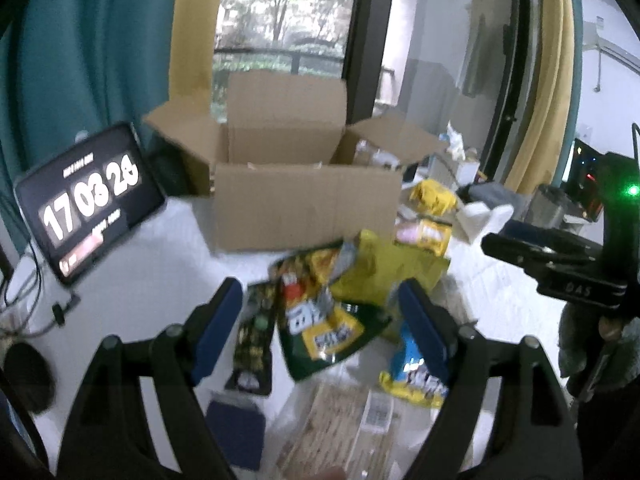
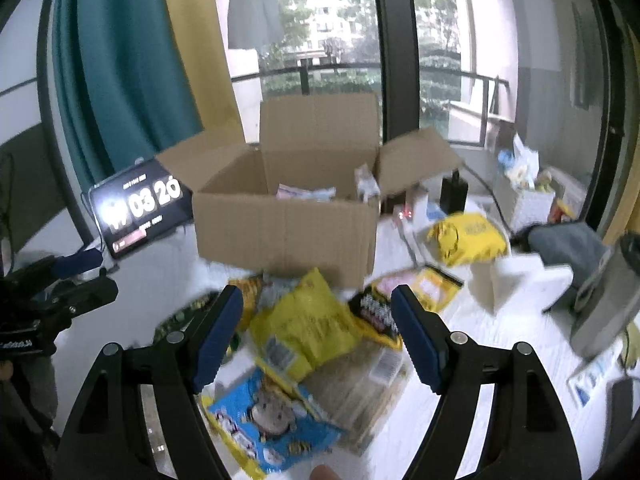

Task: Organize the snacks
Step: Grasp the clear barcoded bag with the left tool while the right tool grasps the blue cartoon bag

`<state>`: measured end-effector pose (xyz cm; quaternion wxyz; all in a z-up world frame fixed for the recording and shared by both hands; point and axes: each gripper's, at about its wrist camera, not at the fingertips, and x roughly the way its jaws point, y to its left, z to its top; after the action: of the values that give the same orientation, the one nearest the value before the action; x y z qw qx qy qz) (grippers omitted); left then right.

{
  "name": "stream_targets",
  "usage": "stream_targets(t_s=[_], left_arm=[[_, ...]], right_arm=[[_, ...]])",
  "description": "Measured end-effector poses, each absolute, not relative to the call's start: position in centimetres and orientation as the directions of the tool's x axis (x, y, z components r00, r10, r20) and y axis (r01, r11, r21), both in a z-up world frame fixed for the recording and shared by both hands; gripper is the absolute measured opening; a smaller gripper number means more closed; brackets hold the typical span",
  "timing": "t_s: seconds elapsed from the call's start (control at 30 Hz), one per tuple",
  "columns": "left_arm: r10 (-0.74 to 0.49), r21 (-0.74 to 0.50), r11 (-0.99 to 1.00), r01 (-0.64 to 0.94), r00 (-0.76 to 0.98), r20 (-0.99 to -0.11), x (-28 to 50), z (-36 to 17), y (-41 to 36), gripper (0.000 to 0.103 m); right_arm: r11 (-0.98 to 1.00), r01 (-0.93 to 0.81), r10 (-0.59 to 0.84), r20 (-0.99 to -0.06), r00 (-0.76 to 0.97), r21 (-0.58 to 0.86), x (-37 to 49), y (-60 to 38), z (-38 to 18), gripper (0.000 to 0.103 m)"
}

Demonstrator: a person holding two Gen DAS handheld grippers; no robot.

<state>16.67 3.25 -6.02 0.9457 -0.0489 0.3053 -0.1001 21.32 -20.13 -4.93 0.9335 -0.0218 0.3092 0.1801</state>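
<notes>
An open cardboard box (image 1: 304,204) stands on the white table, also in the right wrist view (image 2: 286,228), with a few packets inside (image 2: 306,192). A pile of snack bags lies in front of it. My left gripper (image 1: 322,322) is open and empty above a green and yellow bag (image 1: 320,328), beside a yellow bag (image 1: 384,276) and a blue bag (image 1: 416,376). My right gripper (image 2: 318,332) is open and empty above a yellow bag (image 2: 308,328); a blue bag (image 2: 268,420) lies below it. A clear cracker pack (image 1: 344,432) lies nearest.
A tablet showing a clock (image 1: 84,200) leans left of the box, with cables beside it. A yellow packet (image 2: 468,236), white boxes (image 2: 520,280) and a grey container (image 2: 608,304) crowd the right side. Curtains and a window stand behind.
</notes>
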Motion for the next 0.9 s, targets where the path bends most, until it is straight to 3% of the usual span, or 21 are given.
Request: stream_targets(t_s=[0.53, 0.7, 0.9], left_arm=[[-0.247, -0.17, 0.969, 0.18, 0.643, -0.725, 16.1, -13.1, 2.1, 0.082], [-0.286, -0.157, 0.95, 0.271, 0.546, -0.788, 15.0, -15.1, 0.2, 0.082], [-0.262, -0.137, 0.951, 0.278, 0.487, -0.833, 15.7, -16.5, -0.6, 0.082]], right_arm=[[0.929, -0.324, 0.347, -0.733, 0.585, 0.181, 19.6, -20.7, -14.0, 0.079], [0.922, -0.319, 0.366, -0.759, 0.538, 0.219, 19.2, -20.2, -15.4, 0.086], [0.94, -0.31, 0.309, -0.747, 0.589, 0.144, 18.8, -18.9, -16.1, 0.088]])
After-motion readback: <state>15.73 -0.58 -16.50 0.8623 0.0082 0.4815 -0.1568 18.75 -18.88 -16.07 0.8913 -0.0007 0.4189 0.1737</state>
